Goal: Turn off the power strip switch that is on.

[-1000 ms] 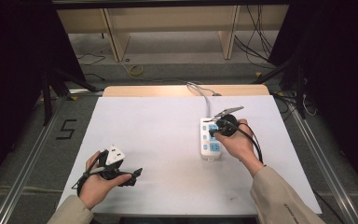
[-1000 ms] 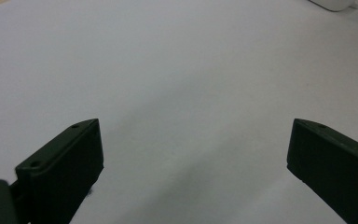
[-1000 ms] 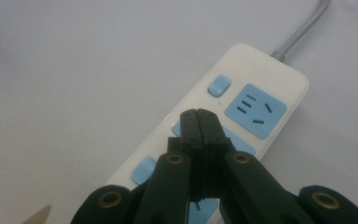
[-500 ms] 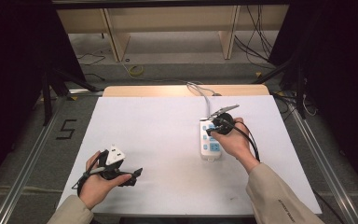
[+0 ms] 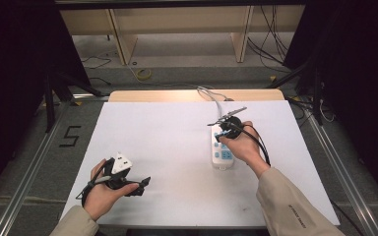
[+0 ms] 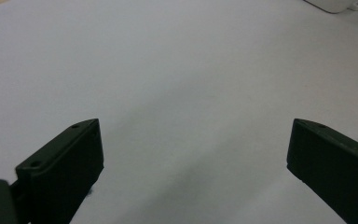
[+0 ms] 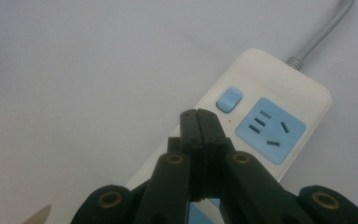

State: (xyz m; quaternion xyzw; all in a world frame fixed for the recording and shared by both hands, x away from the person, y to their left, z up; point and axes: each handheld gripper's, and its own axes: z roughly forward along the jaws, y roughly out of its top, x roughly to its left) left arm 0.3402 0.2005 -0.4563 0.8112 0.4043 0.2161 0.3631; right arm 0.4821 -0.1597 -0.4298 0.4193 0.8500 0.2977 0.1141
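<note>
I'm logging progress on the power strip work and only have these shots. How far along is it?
Early, by the look of it. Done: the right gripper is shut, its tips over the power strip, just short of the blue switch. In hand: it seems aimed at that switch; contact can't be told. Left: pressing it, if that is the aim. The left gripper rests open on the table, nothing between its jaws.
</note>
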